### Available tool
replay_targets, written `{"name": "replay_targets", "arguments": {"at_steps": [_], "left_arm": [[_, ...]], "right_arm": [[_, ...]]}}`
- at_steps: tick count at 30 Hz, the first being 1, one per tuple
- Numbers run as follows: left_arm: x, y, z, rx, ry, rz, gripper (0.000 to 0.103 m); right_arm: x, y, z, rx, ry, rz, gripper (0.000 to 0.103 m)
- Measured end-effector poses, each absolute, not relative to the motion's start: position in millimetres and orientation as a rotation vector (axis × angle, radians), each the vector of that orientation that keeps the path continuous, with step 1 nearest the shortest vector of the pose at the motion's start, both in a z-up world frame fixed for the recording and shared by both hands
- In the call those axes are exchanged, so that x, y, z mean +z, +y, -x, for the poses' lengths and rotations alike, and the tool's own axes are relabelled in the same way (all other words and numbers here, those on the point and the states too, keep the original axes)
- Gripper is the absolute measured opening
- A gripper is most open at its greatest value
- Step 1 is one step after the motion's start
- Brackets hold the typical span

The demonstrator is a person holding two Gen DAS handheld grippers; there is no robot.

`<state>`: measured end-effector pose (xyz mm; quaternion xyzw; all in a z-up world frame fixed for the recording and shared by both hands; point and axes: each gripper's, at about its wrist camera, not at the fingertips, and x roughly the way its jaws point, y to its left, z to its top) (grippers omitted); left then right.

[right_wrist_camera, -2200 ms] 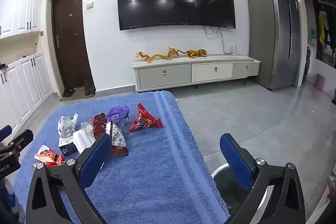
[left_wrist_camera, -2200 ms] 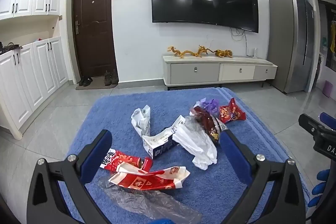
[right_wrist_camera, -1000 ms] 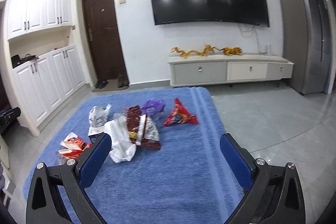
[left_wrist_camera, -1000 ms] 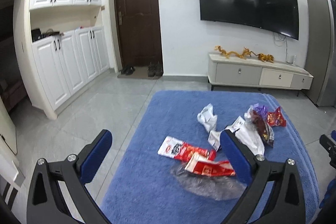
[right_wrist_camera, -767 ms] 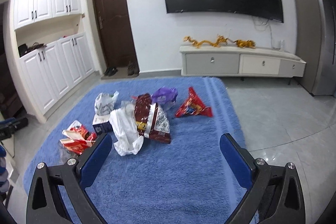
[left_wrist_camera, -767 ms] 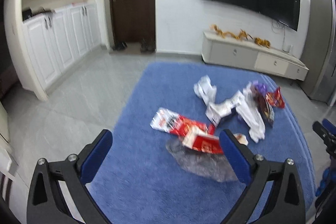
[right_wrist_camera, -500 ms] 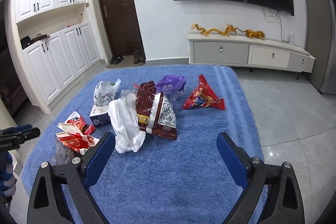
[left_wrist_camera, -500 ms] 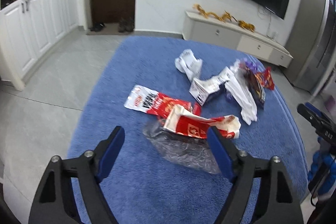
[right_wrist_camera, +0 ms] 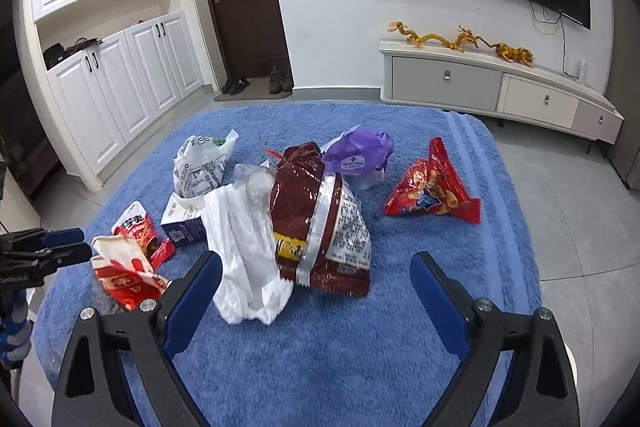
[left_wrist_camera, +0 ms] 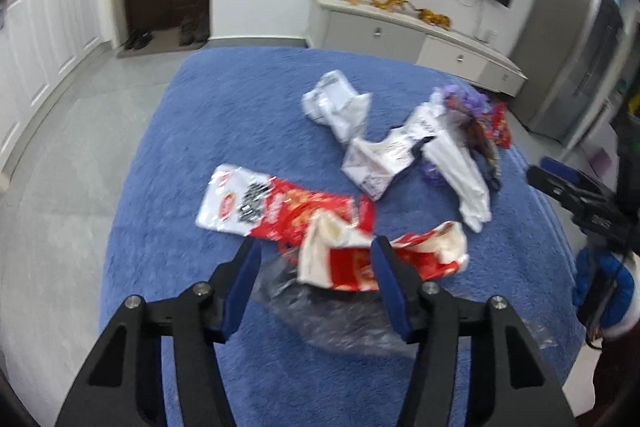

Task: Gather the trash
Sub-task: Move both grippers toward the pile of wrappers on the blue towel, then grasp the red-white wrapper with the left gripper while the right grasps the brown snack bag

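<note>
Left wrist view: we close in on the wrappers

Our left gripper (left_wrist_camera: 316, 267) straddles a crumpled red-and-white wrapper (left_wrist_camera: 360, 259) on the blue tabletop (left_wrist_camera: 240, 107), fingers parted, ready to pinch. Our right gripper (right_wrist_camera: 316, 283), released, hovers before the white bag (right_wrist_camera: 240, 251) and dark-red packet (right_wrist_camera: 316, 211).

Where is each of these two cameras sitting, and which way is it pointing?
Left wrist: sits on the left gripper, looking down along its open fingers at a red-and-white wrapper and clear plastic on the blue rug; the right gripper shows at its right edge.
Right wrist: sits on the right gripper, facing a dark red bag and white bag; the left gripper shows at its left edge.
Shared: the rug, the trash pile, the TV wall.
</note>
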<state>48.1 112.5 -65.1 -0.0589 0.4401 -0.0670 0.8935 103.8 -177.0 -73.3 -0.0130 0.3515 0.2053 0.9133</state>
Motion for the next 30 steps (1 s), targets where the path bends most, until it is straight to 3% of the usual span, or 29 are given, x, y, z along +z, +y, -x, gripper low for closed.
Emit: {"name": "replay_targets", "arguments": {"at_steps": [11, 15, 22, 30], "left_arm": [[-74.0, 98.8, -61.5, -0.239, 1.012, 0.286, 0.050], [-84.5, 95.2, -72.9, -0.179, 1.069, 0.346, 0.044], [-87.6, 85.6, -94.2, -0.121, 1.136, 0.393, 0.043], [-97.5, 93.8, -103.0, -0.097, 1.195, 0.516, 0.043]], "right_arm": [[-75.7, -172.2, -110.3, 0.431, 0.731, 0.047, 0.095], [-75.4, -171.7, -116.8, 0.456, 0.728, 0.050, 0.095], [-80.1, -175.4, -139.4, 0.505, 0.755, 0.010, 0.075], [-92.3, -175.9, -168.7, 0.539, 0.801, -0.036, 0.074]]}}
